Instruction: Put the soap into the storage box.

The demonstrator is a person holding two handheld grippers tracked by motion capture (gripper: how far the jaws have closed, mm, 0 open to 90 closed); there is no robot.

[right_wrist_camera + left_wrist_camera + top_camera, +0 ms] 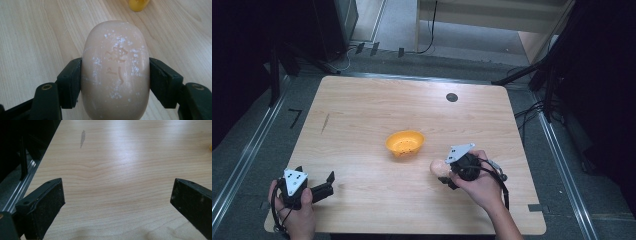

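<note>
My right gripper (443, 172) is shut on a pale pink bar of soap (115, 70), its black pads pressing both long sides, and holds it above the table. In the high view the soap (438, 168) hangs right of centre, a short way right of and nearer than the orange bowl (405, 142). The bowl's yellow edge (138, 4) shows at the top of the right gripper view. My left gripper (331, 182) rests near the table's front left corner, jaws wide apart with bare wood between the fingers (46, 203).
The wooden table (362, 110) has a dark round hole (452, 97) near its far edge and a dark streak (82, 138) on the left. Metal rails and cables run along the floor on both sides.
</note>
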